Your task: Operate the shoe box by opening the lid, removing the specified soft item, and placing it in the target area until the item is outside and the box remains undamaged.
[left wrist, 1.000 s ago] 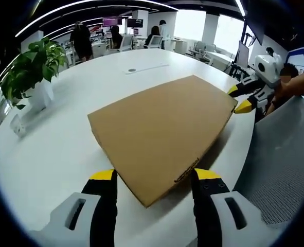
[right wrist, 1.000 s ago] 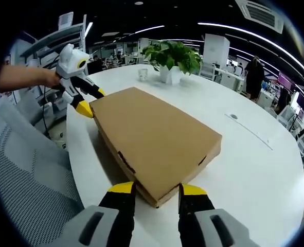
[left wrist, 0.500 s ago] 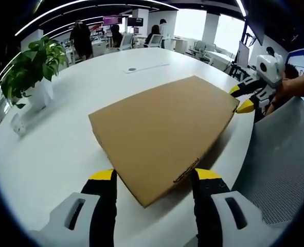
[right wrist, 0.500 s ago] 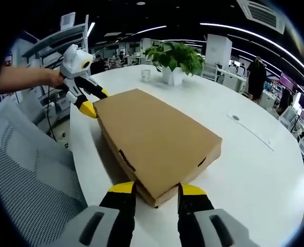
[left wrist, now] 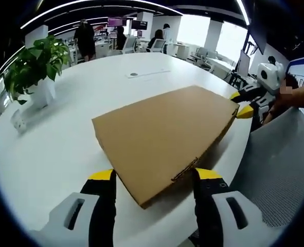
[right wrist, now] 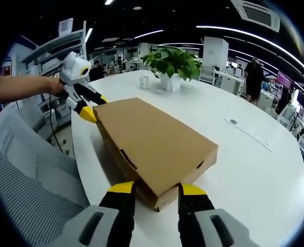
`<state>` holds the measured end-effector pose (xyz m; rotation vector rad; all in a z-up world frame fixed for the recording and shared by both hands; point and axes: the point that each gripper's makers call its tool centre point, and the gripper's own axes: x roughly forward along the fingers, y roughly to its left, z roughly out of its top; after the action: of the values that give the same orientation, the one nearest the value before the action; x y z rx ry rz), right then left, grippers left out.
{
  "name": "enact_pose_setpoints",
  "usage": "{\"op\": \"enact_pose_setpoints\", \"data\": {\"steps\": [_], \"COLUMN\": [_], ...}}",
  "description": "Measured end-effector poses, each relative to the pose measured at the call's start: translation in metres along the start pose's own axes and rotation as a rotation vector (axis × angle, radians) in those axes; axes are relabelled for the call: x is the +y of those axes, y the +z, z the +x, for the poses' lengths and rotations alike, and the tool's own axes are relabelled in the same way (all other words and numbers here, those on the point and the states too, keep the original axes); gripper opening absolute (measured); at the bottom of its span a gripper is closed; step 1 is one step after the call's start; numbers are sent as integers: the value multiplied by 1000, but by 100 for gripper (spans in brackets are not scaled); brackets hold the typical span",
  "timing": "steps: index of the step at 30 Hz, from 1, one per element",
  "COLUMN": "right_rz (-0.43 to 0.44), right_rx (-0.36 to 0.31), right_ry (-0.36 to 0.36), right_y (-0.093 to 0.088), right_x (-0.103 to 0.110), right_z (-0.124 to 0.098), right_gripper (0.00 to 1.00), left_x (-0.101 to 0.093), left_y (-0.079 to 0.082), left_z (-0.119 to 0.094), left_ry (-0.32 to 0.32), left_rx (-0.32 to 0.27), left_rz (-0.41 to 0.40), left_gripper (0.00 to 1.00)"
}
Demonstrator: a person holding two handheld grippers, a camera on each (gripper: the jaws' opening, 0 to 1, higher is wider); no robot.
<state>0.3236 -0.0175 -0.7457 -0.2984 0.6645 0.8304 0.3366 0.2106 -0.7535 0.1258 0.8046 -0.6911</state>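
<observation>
Shoe box of plain brown cardboard, lid shut, flat on white round worktop, close to its near edge. Left gripper spread wide, yellow-tipped jaws either side of one box corner, not pinching. Same gripper seen in right gripper view at far corner of box, held by a hand. Right gripper spread, jaws flanking the opposite corner, tips just beside the cardboard; contact hard to tell. Seen from left gripper view at far right corner of box. Potted plant in white pot well apart from box, on far side of worktop; small glass just beside it. Grey mesh chair close against worktop edge, near the box. Office desks and standing people in background.
</observation>
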Motion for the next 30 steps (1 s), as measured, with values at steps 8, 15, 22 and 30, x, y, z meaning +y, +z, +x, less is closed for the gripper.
{"op": "enact_pose_setpoints", "data": {"steps": [8, 15, 22, 30], "right_rz": [18, 24, 41, 36], "right_rx": [-26, -34, -60, -82], "right_ry": [-8, -7, -11, -20], "right_y": [11, 18, 28, 38], "right_x": [-1, -2, -4, -6], "right_z": [-7, -10, -15, -19], "right_gripper": [30, 32, 33, 36], "left_x": [-1, -2, -2, -4], "left_y": [8, 14, 23, 33], "left_z": [-7, -11, -17, -21], "left_ry": [-1, 1, -4, -2], "left_rx": [-21, -37, -71, -92], "left_rz": [-6, -6, -27, -25], "left_gripper": [63, 64, 65, 68]}}
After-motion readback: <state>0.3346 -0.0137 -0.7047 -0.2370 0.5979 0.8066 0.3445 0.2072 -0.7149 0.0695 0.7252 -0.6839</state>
